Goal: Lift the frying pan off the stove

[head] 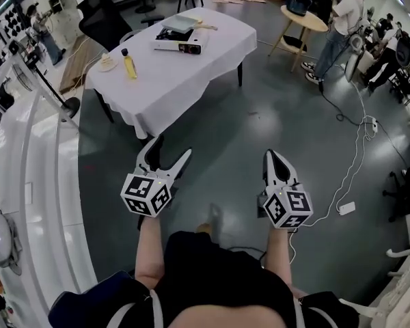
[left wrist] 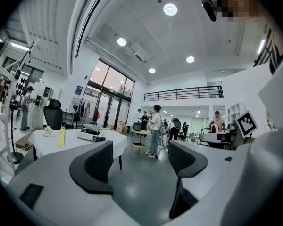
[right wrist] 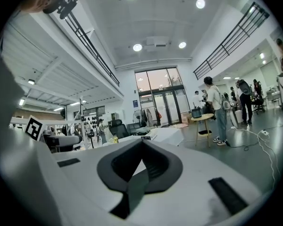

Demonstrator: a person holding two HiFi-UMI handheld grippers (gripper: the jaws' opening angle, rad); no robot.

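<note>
Far ahead in the head view, a grey frying pan [head: 178, 23] with a wooden handle sits on a portable stove [head: 180, 44] on the white-clothed table [head: 191, 74]. Both grippers hang over the dark floor, well short of that table. My left gripper [head: 169, 149] is open with nothing between its jaws. My right gripper [head: 270, 156] is shut and holds nothing. In the left gripper view the pan [left wrist: 92, 126] and stove [left wrist: 91, 136] show small beyond the spread fingers [left wrist: 98, 165]. The right gripper view shows the closed pads [right wrist: 144, 166] and the table [right wrist: 166, 134] behind them.
A yellow bottle [head: 129, 65] and a small dish [head: 108, 62] stand on the table's left end. A black office chair [head: 101, 18] stands behind it. A round wooden table [head: 305, 18] and several people are at the back right. Cables and a power strip [head: 346, 208] lie on the floor; a white railing [head: 27, 183] runs at left.
</note>
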